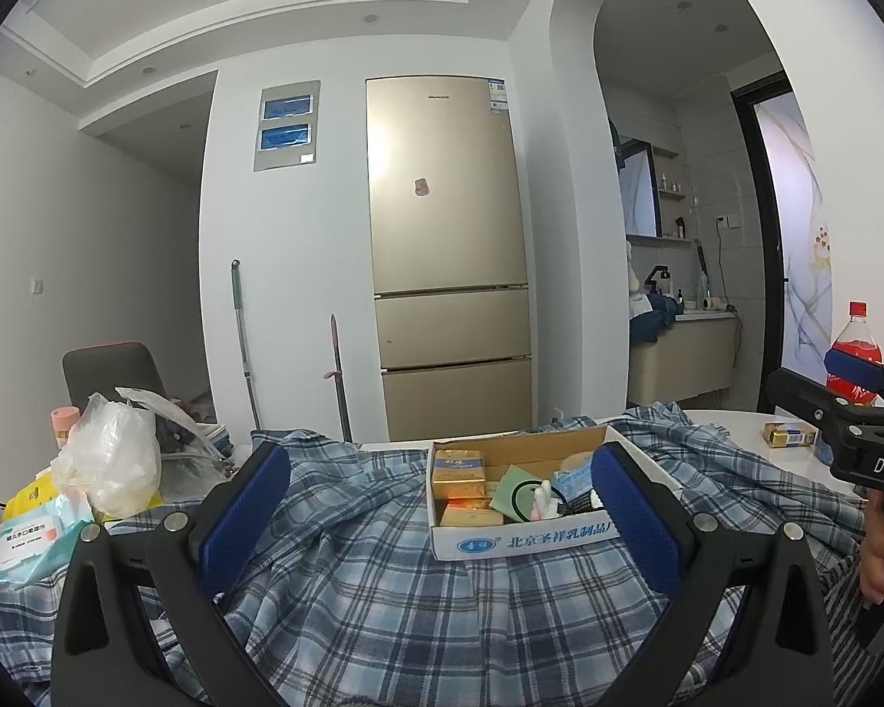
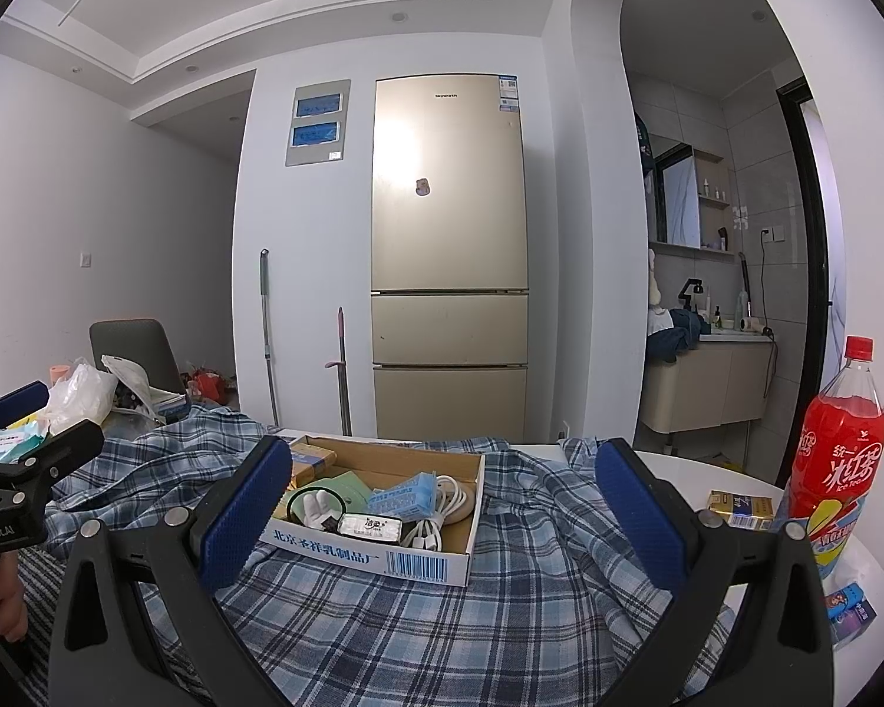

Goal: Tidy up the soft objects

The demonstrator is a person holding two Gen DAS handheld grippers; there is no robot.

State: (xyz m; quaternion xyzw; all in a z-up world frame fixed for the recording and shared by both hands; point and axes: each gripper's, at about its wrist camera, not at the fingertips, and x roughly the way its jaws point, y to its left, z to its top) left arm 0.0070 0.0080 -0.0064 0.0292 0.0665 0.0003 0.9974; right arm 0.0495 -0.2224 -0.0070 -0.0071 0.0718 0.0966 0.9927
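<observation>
A blue-and-white plaid shirt (image 1: pixel 383 607) lies spread and rumpled over the round white table; it also shows in the right wrist view (image 2: pixel 442 630). A shallow cardboard tray (image 1: pixel 501 545) (image 2: pixel 377 557) with small packets, a cable and boxes rests on top of the shirt. My left gripper (image 1: pixel 442 506) is open and empty, held just above the shirt in front of the tray. My right gripper (image 2: pixel 442 501) is open and empty, also above the shirt, with the tray between its fingers in view.
A red iced-tea bottle (image 2: pixel 837 471) and a gold pack (image 2: pixel 739 509) stand on the table at right. A wipes pack (image 1: pixel 29 536) and a plastic bag (image 1: pixel 112 459) sit at left. A chair (image 1: pixel 112 371), mops and a gold fridge (image 1: pixel 448 259) stand behind.
</observation>
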